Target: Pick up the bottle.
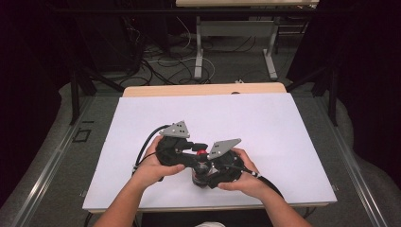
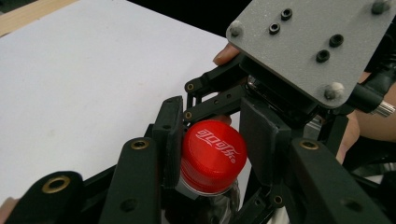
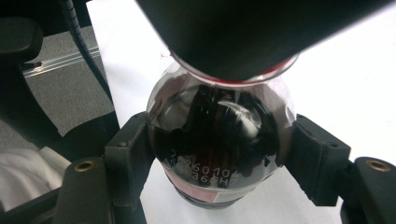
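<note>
Left gripper (image 2: 212, 154) pinches the red cap (image 2: 212, 156) at lower centre of its view; right gripper (image 3: 219, 154) clamps the dark bottle (image 3: 219, 140), low on the white table (image 1: 265, 123).

Red cap (image 2: 212, 156) w/ white script; dark bottle (image 3: 219, 140); white tabletop (image 1: 265, 118).

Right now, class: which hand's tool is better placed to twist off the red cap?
Left. The left tool already brackets the red cap, while the right tool clamps the bottle body, steadying it.
</note>
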Motion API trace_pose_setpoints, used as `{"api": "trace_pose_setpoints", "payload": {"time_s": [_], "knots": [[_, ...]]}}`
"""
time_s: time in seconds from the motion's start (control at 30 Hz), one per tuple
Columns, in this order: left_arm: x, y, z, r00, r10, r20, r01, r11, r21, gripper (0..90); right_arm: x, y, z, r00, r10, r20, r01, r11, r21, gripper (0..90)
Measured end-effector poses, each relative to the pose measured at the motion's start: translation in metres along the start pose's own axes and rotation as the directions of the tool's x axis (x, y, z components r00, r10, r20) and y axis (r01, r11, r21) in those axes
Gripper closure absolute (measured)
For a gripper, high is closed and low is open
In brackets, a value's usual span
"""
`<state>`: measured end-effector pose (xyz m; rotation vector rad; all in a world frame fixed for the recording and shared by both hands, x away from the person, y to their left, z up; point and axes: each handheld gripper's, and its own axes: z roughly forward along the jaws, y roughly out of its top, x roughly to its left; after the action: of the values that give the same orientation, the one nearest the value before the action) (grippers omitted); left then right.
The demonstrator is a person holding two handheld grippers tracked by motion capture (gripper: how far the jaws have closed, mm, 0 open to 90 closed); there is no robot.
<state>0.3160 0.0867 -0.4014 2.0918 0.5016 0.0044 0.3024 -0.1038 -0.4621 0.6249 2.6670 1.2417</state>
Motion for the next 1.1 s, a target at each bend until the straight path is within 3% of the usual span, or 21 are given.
{"api": "trace_pose_setpoints", "payload": {"time_s": [0.27,0.47,0.5,0.6,0.9,1.1], "knots": [[-0.007,0.002,0.003,0.9985,0.009,-0.055,-0.008,0.9999,0.008,61.1,0.0,0.0,0.0,1.0,0.01,0.002,-0.01,1.0,0.006,29.7],[-0.012,0.003,0.005,0.9942,-0.016,-0.107,0.015,0.9998,-0.01,61.2,-0.001,0.0,-0.001,0.9997,0.017,0.018,-0.017,1.0,-0.002,29.9],[-0.014,0.003,0.006,0.9906,-0.018,-0.136,0.014,0.9996,-0.025,61.2,-0.002,0.0,-0.002,0.9993,0.021,0.03,-0.021,1.0,-0.003,29.9],[-0.016,0.003,0.007,0.9871,-0.021,-0.159,0.016,0.9995,-0.027,61.3,-0.001,0.0,-0.002,0.9986,0.029,0.043,-0.029,1.0,-0.007,29.9],[-0.022,0.002,0.008,0.9676,-0.076,-0.241,0.062,0.9959,-0.065,61.4,-0.001,0.0,-0.003,0.996,0.036,0.082,-0.034,0.999,-0.017,30.0],[-0.027,0.001,0.011,0.9487,-0.109,-0.297,0.085,0.9919,-0.095,61.4,-0.001,0.0,-0.002,0.9938,0.036,0.105,-0.034,0.999,-0.017,30.1]]}}
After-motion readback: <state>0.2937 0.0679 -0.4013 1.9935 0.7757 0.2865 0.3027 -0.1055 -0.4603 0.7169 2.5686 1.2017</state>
